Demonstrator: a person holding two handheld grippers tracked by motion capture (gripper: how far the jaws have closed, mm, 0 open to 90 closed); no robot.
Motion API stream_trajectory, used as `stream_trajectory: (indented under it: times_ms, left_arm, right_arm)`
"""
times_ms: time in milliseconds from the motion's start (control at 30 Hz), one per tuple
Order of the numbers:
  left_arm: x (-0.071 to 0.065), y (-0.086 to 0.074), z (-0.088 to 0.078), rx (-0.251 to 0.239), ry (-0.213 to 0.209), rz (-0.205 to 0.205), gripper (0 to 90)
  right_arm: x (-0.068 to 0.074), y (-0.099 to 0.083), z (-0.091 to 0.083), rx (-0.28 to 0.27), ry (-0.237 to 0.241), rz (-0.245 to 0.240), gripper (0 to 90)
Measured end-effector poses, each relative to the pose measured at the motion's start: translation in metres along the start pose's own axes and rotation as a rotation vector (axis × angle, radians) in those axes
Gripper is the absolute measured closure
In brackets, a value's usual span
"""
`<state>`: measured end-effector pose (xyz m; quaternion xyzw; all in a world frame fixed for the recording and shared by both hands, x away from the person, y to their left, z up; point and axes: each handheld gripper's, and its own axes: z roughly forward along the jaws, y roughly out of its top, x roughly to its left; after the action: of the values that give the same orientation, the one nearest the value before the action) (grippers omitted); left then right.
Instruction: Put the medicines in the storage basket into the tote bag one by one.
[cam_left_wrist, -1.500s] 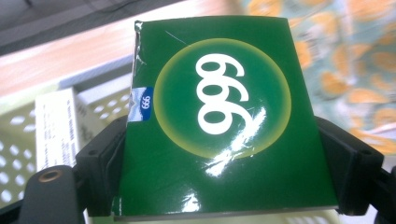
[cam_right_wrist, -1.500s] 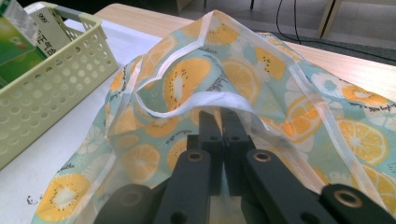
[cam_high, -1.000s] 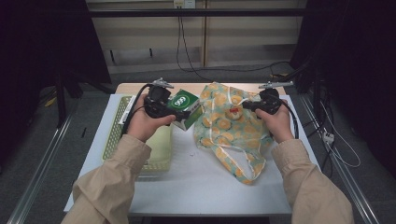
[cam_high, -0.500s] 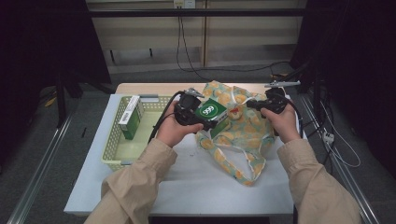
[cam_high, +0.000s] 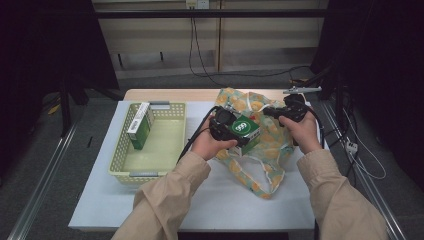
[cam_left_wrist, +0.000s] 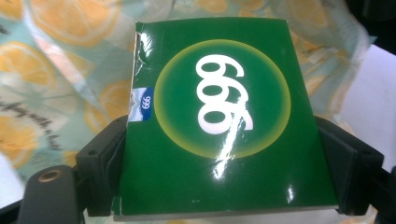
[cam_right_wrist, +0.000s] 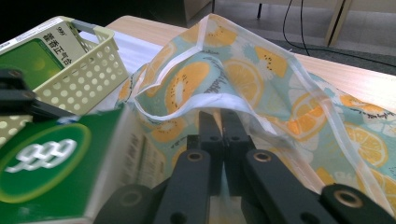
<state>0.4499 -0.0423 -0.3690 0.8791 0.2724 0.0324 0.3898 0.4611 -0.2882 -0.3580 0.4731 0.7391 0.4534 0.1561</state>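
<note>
Left gripper (cam_high: 235, 131), from above, carries the green box (cam_high: 244, 129) over the fruit-print bag (cam_high: 260, 150); another box (cam_high: 140, 125) waits in the basket (cam_high: 150, 172). Its own view shows the jaws clamping it (packing looks half done). Right gripper (cam_right_wrist: 219, 126) pinches the bag's rim, mouth open just ahead.

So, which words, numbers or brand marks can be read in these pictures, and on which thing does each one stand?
"999": big white digits on the green box in the left gripper, and again on its small blue label.
Chinese characters on the boxes in the basket: too small to read surely.
Script print on the fruit-pattern bag: too blurred to read.
</note>
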Motion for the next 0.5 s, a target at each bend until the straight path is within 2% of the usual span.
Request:
stream_trajectory:
  times_ms: [200, 367, 500]
  left_arm:
    - [0.006, -0.002, 0.018, 0.002, -0.002, -0.036, 16.6]
    - [0.010, -0.001, 0.026, -0.007, 0.023, -0.042, 16.5]
    - [0.012, -0.001, 0.030, -0.013, 0.027, -0.046, 16.5]
  right_arm:
    - [0.003, 0.000, 0.003, 0.003, 0.008, -0.004, 90.0]
    - [0.004, -0.001, 0.005, 0.007, 0.014, -0.008, 90.0]
    - [0.004, -0.001, 0.004, 0.007, 0.011, -0.006, 90.0]
